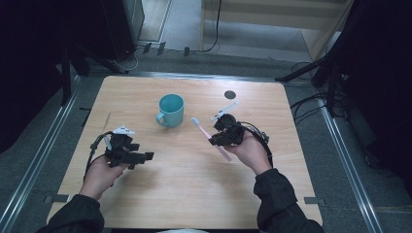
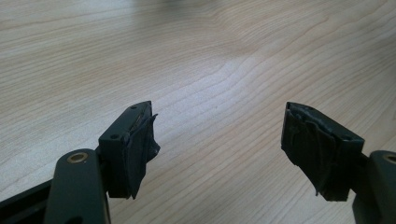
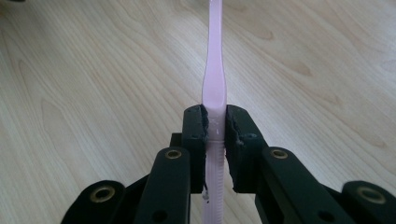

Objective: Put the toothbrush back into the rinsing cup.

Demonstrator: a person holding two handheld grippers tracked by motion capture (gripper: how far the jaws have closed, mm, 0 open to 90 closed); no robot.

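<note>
1. Nearest to me, my dark sleeves come in over the front edge of the table [image 1: 189, 194], a pale wood-grain top with rounded corners and a smooth, matte face.
2. My left gripper [image 1: 148, 156] hangs over the near left part of the table, its black jaws spread apart with nothing between them; in the left gripper view, its worn, ragged black pads [image 2: 140, 149] frame only bare wood.
3. My right gripper [image 1: 214, 141] sits right of centre and is clenched on the pink toothbrush [image 1: 214, 143]; in the right gripper view, the pads [image 3: 198, 135] press both sides of the slim plastic handle [image 3: 215, 84], which narrows and runs away from me over the grain.
4. In the high view, the toothbrush is tilted, its pale head toward the mug and its tail end slanting back toward my right hand [image 1: 250, 153], clear of the table as far as I can tell.
5. A black cable [image 1: 260, 138] loops from the right gripper round my wrist.
6. Farther in, a teal mug [image 1: 171, 110] stands upright near the table's middle, glossy and round, handle turned to the left front; it is just apart from the brush head.
7. A small dark round disc [image 1: 230, 94] marks the far side of the tabletop.
8. Beyond the table lie grey carpet [image 1: 311, 160], metal floor rails [image 1: 36, 160], dark stand legs [image 1: 301, 73] and loose cables.
</note>
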